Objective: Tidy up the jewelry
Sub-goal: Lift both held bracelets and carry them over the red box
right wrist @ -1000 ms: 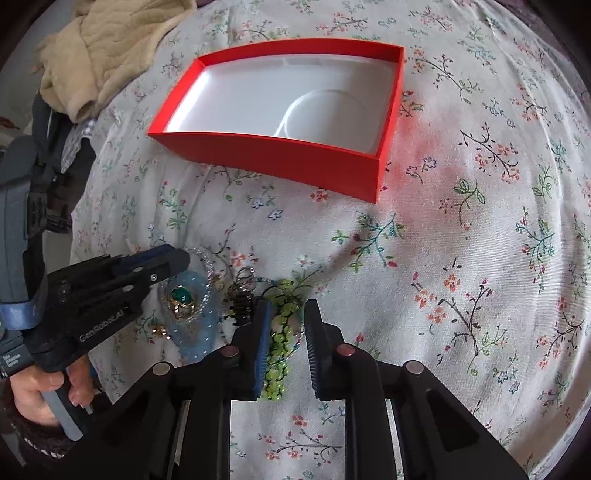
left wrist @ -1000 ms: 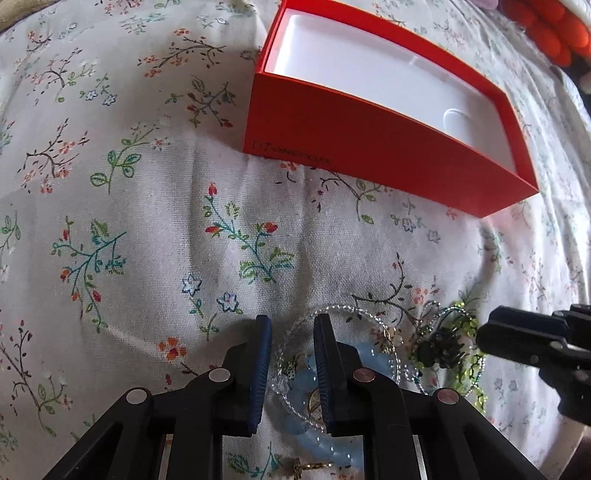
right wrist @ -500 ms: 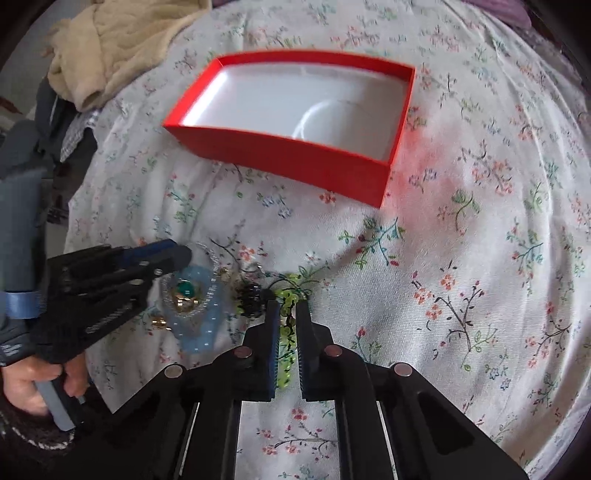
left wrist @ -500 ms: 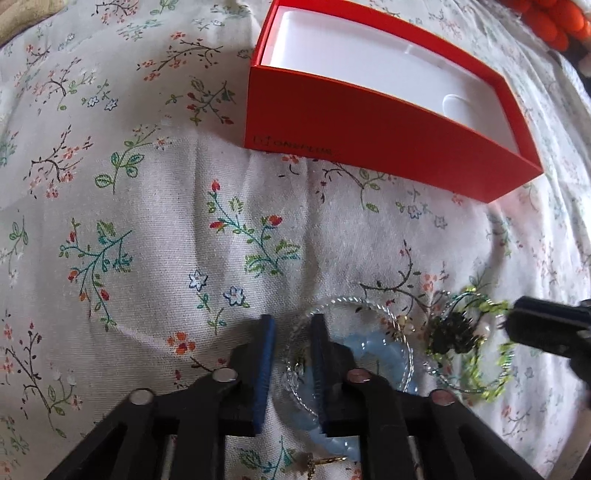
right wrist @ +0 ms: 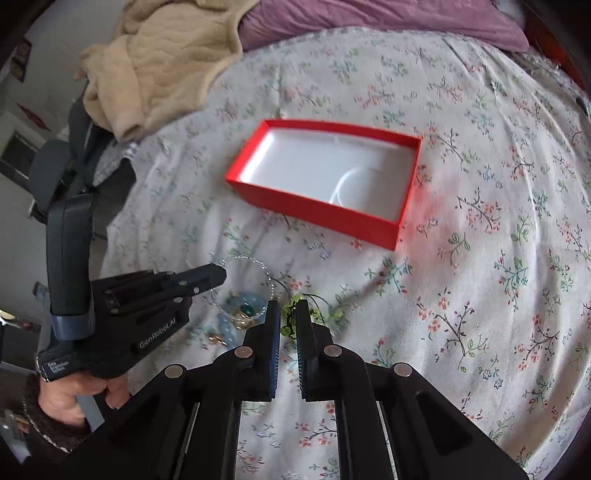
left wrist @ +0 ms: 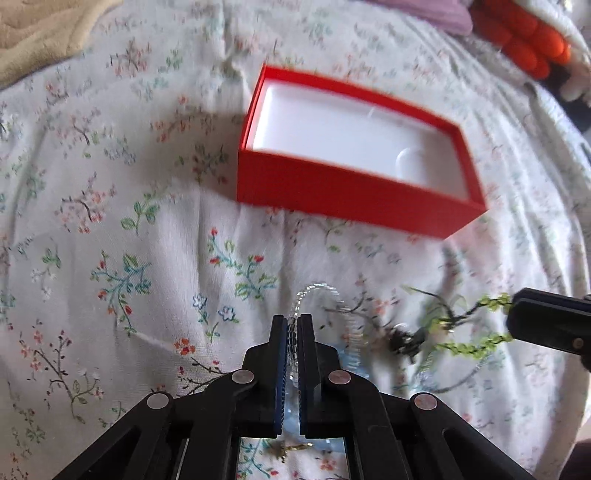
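Red box (left wrist: 354, 199), one; beaded strands, two, gripped.

Open floral bedspread (right wrist: 480, 258) right of and in front of the red box (right wrist: 314, 210): wide free lane there. Box top open, white inside bare, walls low. Near the bedspread's left edge a jewelry cluster (right wrist: 243, 314) crowds the cloth, with the left gripper (right wrist: 218, 275) and right gripper (right wrist: 287, 314) close together over it. Beige blanket (right wrist: 159, 62) heaped at the far left corner, purple fabric (right wrist: 369, 18) along the far edge.
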